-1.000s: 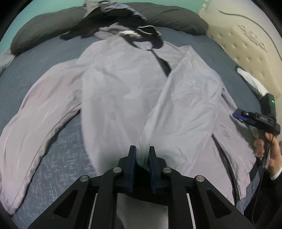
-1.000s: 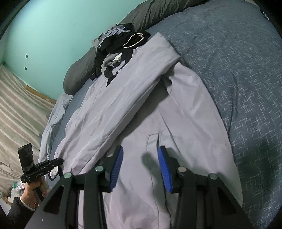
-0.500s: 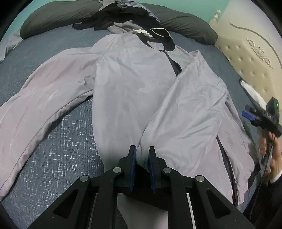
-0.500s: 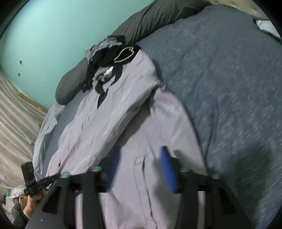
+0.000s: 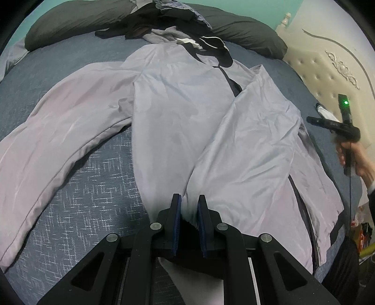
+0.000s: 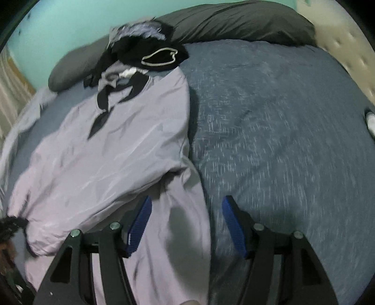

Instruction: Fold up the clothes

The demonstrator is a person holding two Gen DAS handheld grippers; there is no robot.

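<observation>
Since a second ago the right gripper [image 6: 186,225] has swung away from the middle of the garment toward the bare bed on its right side, and the left wrist view has pulled back, showing more of the spread sleeve.

One pale lilac-grey, smooth-fabric zip jacket [image 5: 187,122] lies flat on the blue-grey speckled bedspread [image 5: 93,183], its collar end toward the pillows. Its two sleeves differ: one is spread out to the left [image 5: 58,140], the other is folded over the front panel [image 5: 253,145]. The left gripper [image 5: 189,208] has its two blue-padded fingers drawn in on a bunched pinch of the jacket's hem. The right gripper's two blue pads stand wide apart with nothing between them, hovering over the jacket's edge and the bedspread beside it. In the left wrist view this gripper [image 5: 328,123] appears at the right, held by one hand [image 5: 358,159].

Two long dark grey pillows [image 5: 75,21] lie at the far end of the bed. One heap of dark and grey clothes [image 6: 140,49] sits against them, touching the jacket's collar. A cream tufted headboard [image 5: 328,68] stands at the right.
</observation>
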